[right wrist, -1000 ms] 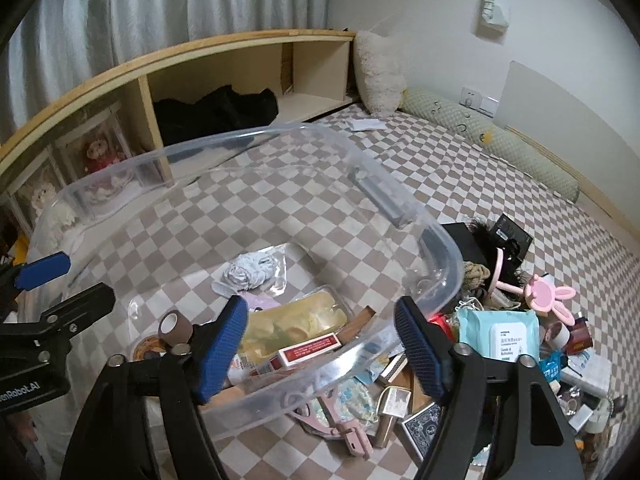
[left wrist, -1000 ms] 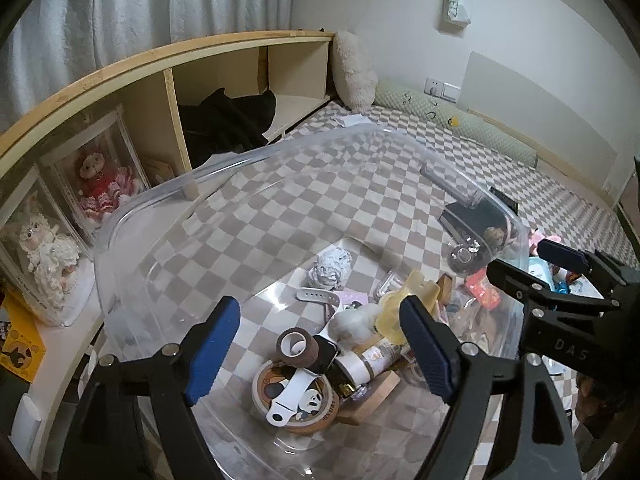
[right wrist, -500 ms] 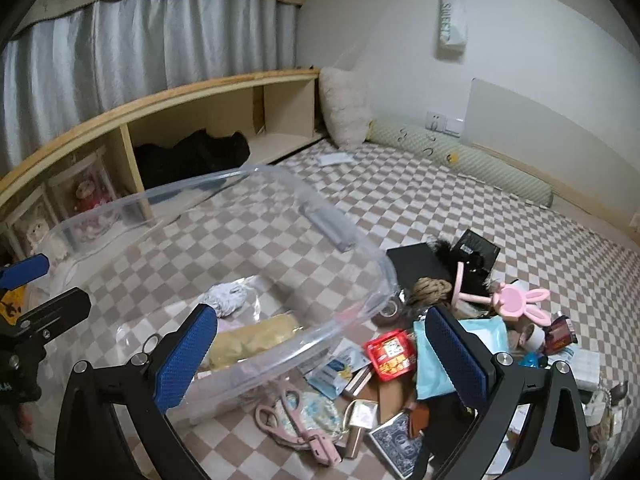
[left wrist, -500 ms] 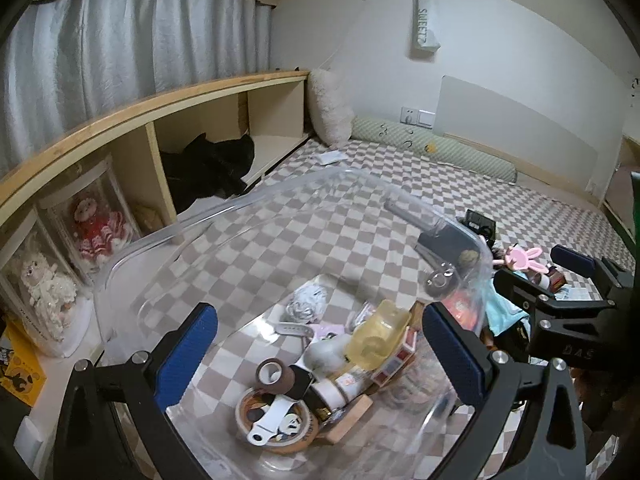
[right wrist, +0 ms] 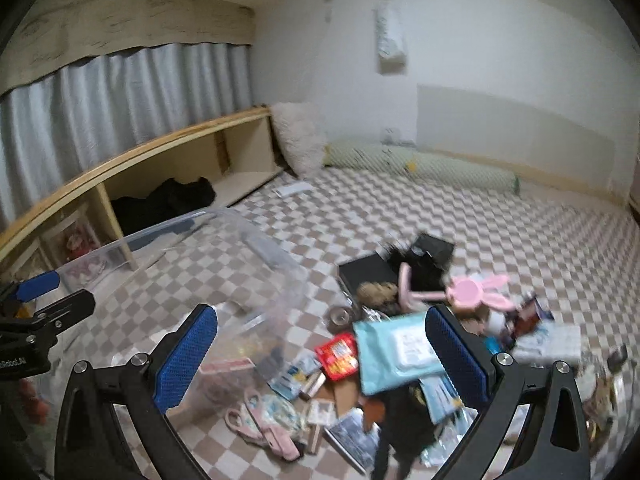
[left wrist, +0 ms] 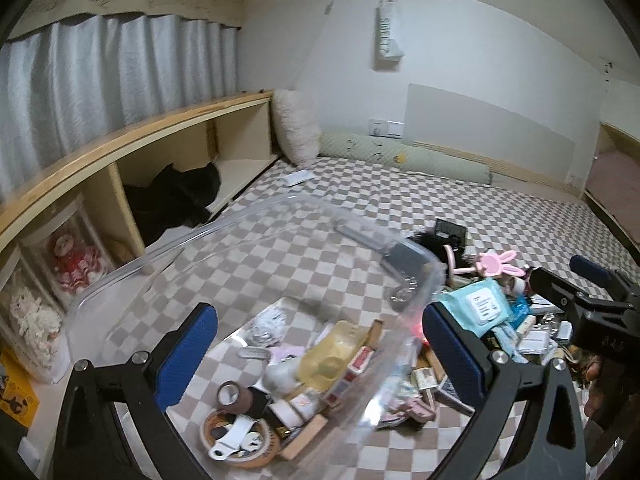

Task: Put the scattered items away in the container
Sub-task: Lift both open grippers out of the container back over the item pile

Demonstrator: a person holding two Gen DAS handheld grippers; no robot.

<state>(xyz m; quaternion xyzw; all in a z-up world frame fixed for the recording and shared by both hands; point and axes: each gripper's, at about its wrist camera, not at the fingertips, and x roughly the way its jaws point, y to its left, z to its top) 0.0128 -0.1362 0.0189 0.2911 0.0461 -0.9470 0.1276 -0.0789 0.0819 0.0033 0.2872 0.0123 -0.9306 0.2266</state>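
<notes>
A clear plastic container point(left wrist: 256, 214) sits on the checkered mat and holds tape rolls point(left wrist: 236, 438), a yellow pouch point(left wrist: 332, 356), a small red box point(left wrist: 358, 364) and crumpled foil point(left wrist: 268, 324). My left gripper point(left wrist: 320, 356) hangs open above its near end, holding nothing. My right gripper point(right wrist: 322, 356) is open too, above the gap between the container point(right wrist: 160, 232) and the scattered pile. In that pile lie a blue wet-wipes pack point(right wrist: 396, 350), a red packet point(right wrist: 340, 356), a pink bunny toy point(right wrist: 476, 292) and pink scissors point(right wrist: 260, 428).
A low wooden shelf point(left wrist: 132, 140) with dolls point(left wrist: 76, 264) and a black garment point(left wrist: 176, 196) runs along the left. A pillow point(left wrist: 296, 128) and a green bolster point(left wrist: 404, 156) line the far wall. The right wrist view is blurred by motion.
Both grippers have opened wider and lifted back from the container. The right wrist view has swung right, from the container toward the scattered pile.
</notes>
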